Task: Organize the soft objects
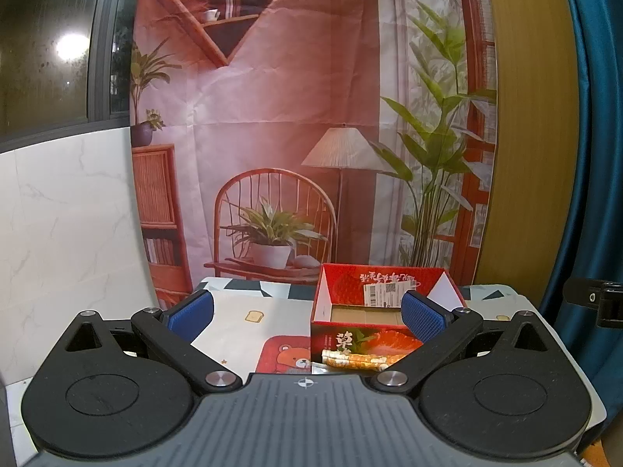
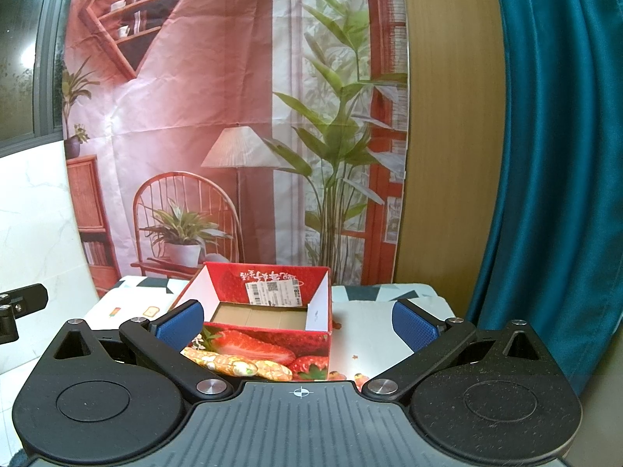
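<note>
both tools [image 1: 307, 313] [image 2: 298, 321] gape; only the left view shows a bear print [image 1: 286, 356].

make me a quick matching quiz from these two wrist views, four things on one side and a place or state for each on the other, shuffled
Things:
1. strawberry box
2. yellow patterned soft roll
3. shipping label
4. left gripper

Places or states:
A. stuck on the inner back wall of the box
B. open, holding nothing
C. lying on the tablecloth against the front of the box
D. standing open-topped on the table, nothing visible on its cardboard floor

Pairs: 1-D, 2-C, 3-A, 4-B
</note>
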`<action>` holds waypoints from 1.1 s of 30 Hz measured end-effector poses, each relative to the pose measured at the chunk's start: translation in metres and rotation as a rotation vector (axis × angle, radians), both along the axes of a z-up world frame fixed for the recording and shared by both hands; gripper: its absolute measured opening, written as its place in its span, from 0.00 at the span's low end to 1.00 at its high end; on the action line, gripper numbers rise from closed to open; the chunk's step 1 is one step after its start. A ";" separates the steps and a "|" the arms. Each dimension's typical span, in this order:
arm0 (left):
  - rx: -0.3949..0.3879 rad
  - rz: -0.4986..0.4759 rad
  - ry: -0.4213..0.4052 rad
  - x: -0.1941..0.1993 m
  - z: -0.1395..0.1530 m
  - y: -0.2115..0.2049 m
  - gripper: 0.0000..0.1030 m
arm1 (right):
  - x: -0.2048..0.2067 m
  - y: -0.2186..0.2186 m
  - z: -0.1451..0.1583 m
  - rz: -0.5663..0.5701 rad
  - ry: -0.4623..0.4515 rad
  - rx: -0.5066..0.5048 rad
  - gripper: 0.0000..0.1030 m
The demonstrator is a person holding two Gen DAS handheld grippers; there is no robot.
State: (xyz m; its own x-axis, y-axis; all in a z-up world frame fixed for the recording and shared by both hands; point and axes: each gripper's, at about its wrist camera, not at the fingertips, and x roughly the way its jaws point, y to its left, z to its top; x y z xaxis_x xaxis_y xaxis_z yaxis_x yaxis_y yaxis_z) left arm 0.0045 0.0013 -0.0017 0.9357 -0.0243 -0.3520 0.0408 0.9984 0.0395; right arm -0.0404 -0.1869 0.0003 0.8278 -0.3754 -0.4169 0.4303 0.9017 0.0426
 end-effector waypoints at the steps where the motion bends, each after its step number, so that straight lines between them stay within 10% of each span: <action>1: 0.000 0.000 0.000 0.000 0.000 0.000 1.00 | 0.000 0.000 0.000 0.001 0.000 0.000 1.00; 33: -0.004 -0.006 0.006 -0.001 -0.003 -0.002 1.00 | 0.001 -0.001 0.001 -0.004 0.003 0.001 1.00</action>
State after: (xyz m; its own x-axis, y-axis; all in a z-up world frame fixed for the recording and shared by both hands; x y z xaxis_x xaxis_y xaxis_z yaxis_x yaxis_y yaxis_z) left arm 0.0038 -0.0003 -0.0047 0.9332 -0.0316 -0.3580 0.0473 0.9983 0.0352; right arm -0.0390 -0.1877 0.0008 0.8252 -0.3778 -0.4199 0.4336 0.9001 0.0425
